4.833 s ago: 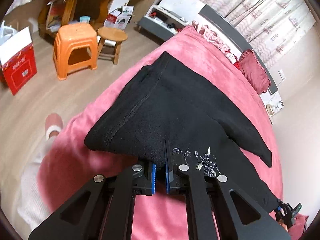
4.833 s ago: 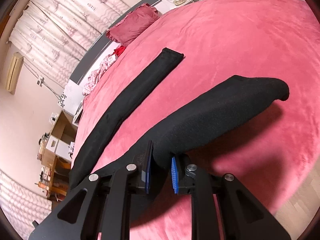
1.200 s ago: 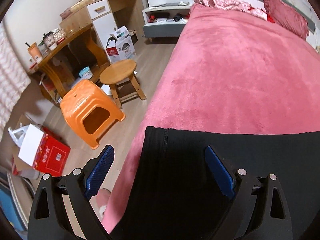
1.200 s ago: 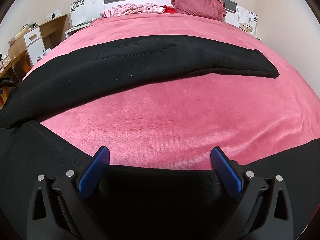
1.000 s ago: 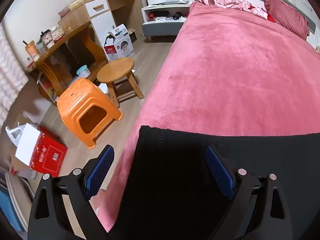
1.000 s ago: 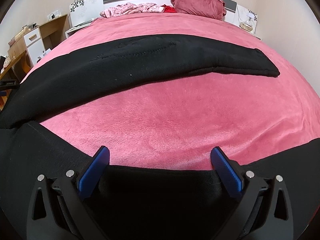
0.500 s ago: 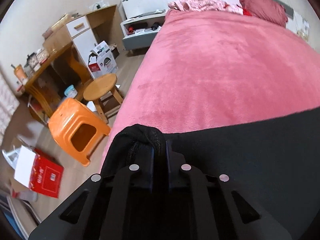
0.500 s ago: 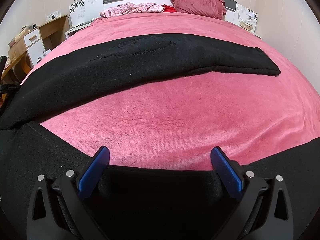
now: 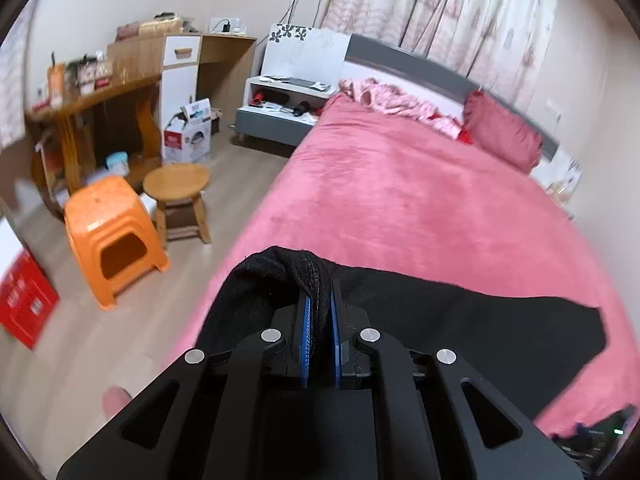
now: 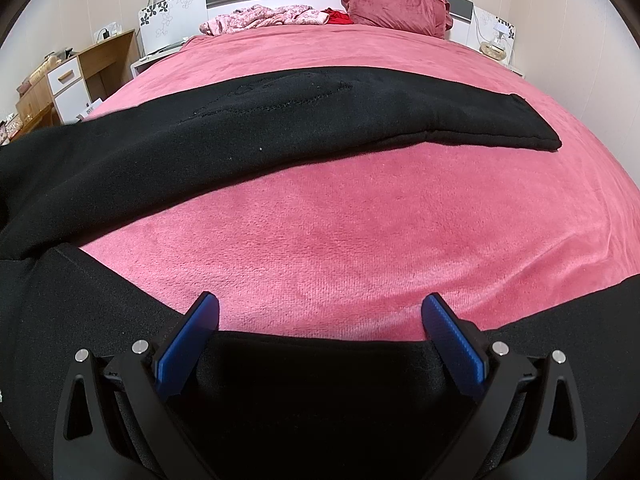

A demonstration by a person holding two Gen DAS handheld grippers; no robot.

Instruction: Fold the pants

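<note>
Black pants (image 9: 440,320) bunch, pinched inside left claw (image 9: 319,300).

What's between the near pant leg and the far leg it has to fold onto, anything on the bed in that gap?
Nothing visible. Between the near leg under the open right gripper and the far leg lies only bare pink bedspread. The pillow and pink clothes sit beyond, at the headboard.

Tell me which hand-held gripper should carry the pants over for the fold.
Left. The left hand-held gripper is already shut on a bunched edge of the black pants, lifted off the pink bed. The right hand-held gripper is open over the cloth, gripping nothing.
</note>
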